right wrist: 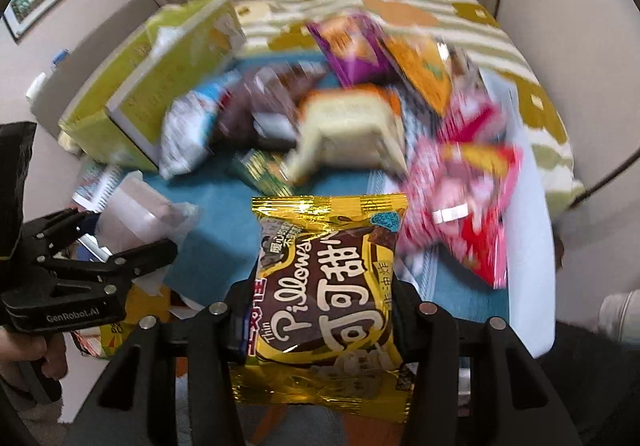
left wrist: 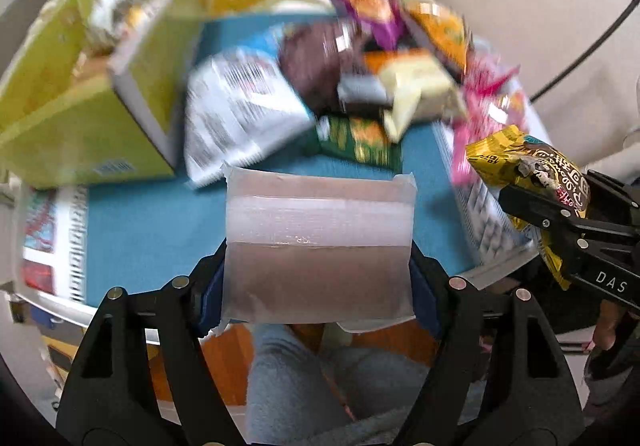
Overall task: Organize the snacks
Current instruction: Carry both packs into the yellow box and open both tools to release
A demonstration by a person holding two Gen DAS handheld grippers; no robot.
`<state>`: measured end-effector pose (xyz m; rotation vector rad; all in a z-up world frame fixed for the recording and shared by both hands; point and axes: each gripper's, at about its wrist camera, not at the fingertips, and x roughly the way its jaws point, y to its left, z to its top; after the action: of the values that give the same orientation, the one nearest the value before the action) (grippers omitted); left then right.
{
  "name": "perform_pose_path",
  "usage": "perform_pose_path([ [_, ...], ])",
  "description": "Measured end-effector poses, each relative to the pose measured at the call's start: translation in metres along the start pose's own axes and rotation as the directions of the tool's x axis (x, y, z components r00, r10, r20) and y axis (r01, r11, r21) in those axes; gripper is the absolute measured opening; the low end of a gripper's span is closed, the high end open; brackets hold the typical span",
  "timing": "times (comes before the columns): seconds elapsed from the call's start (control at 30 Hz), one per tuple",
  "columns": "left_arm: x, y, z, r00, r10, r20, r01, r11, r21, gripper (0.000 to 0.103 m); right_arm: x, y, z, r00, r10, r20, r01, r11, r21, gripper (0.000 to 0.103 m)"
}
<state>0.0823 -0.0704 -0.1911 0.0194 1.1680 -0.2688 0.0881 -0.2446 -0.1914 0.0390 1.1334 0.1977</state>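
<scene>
Left wrist view: the left hand-held gripper (left wrist: 318, 282) clamps a frosted, translucent packet (left wrist: 319, 242) with brownish contents between its fingers, holding it above the near edge of the blue tabletop (left wrist: 160, 230). Beyond that packet lies a blurred snack pile (left wrist: 360, 77); to the pile's left stands a green box (left wrist: 100, 93). Right of the pile, the right hand-held gripper (left wrist: 532, 201) grips a gold packet (left wrist: 520, 165).

Right wrist view: the right hand-held gripper (right wrist: 320, 310) is closed on the gold packet (right wrist: 328, 286), printed "Pillows", just in front of the snack pile (right wrist: 348, 117). Left of the pile, the left hand-held gripper (right wrist: 132, 242) holds the translucent packet (right wrist: 136, 213).
</scene>
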Motion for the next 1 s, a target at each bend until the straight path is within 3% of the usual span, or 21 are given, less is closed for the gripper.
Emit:
perform_pose_path([
  [0.23,-0.063,0.039,0.052,0.989,0.031,0.143,-0.022,0.998,-0.066,0.071,-0.039,0.038,0.052,0.986,0.081,0.145,-0.063,0.990,-0.125,0.046],
  [0.4,-0.082,0.088,0.088,0.981,0.062,0.186,-0.045,0.995,-0.092,0.071,-0.045,0.077,0.101,0.972,0.135,0.194,-0.098,0.977,-0.187,0.046],
  [0.67,-0.071,0.181,0.126,0.977,0.165,0.136,-0.154,0.984,-0.090,0.071,-0.011,0.155,0.171,0.954,0.233,0.191,-0.199,0.963,-0.182,0.046],
  [1.0,-0.016,0.258,0.143,0.988,0.153,0.030,-0.153,0.988,-0.016,0.072,0.053,0.219,0.203,0.976,0.193,0.105,-0.182,0.978,-0.101,0.046],
])
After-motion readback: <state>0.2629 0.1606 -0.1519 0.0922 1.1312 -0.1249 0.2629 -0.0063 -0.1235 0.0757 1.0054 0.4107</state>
